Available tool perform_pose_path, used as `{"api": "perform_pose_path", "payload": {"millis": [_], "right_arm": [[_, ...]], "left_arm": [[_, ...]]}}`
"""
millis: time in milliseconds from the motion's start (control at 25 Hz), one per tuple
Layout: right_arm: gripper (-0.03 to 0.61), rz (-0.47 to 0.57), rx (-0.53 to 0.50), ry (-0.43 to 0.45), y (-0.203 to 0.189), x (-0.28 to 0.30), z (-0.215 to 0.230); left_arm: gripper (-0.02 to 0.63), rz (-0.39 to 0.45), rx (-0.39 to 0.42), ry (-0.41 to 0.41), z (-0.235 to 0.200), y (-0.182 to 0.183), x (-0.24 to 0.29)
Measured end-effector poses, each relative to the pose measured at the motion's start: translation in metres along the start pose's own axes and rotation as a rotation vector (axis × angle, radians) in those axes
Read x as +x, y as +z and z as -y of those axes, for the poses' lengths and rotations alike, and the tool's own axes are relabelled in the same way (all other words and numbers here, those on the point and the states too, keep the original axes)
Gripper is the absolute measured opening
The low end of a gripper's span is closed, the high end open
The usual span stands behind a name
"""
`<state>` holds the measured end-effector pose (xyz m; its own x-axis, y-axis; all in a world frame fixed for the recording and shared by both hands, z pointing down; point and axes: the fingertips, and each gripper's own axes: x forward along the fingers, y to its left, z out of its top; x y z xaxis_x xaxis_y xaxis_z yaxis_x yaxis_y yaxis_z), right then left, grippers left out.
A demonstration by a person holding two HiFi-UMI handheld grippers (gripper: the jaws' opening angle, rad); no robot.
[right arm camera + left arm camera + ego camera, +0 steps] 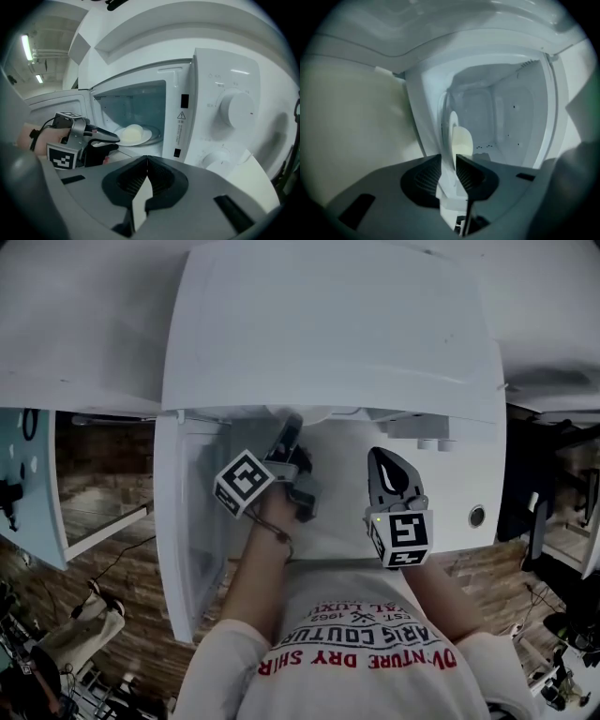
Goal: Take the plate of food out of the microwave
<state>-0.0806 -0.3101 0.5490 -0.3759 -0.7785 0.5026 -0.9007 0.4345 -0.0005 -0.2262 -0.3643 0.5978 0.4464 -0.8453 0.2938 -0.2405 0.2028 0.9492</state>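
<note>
Reaching into the open microwave (220,108), the left gripper (453,159) has its jaws clamped on the near rim of the plate (149,136), which sits inside the cavity with a pale mound of food (131,133) on it. Door (178,521) swung wide and grip made, the opening steps look done, while drawing the plate out past the door frame and setting it down somewhere outside is left to do. Jaws pressed together on nothing, the right gripper (147,161) hangs in front of the control panel, well apart from the plate.
</note>
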Motion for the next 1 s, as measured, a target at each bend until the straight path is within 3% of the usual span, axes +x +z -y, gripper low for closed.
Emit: {"api": "perform_pose_path", "payload": {"millis": [400,680,880,1000], "right_arm": [[0.012,-0.003,-0.008,-0.031,0.000,-0.005,0.007],[0.012,-0.027,-0.025,-0.018,-0.010,-0.015,0.003],[0.012,-0.039,-0.048,-0.033,-0.015,-0.021,0.004],[0.012,-0.034,-0.046,-0.039,-0.014,-0.024,0.003]], "left_arm": [[0.051,0.003,-0.031,0.015,0.003,-0.004,0.003],[0.023,0.039,-0.139,-0.022,0.003,0.000,0.000],[0.017,0.044,-0.092,-0.063,0.015,0.002,-0.005],[0.017,0.056,-0.107,-0.081,0.016,0.001,-0.009]]}}
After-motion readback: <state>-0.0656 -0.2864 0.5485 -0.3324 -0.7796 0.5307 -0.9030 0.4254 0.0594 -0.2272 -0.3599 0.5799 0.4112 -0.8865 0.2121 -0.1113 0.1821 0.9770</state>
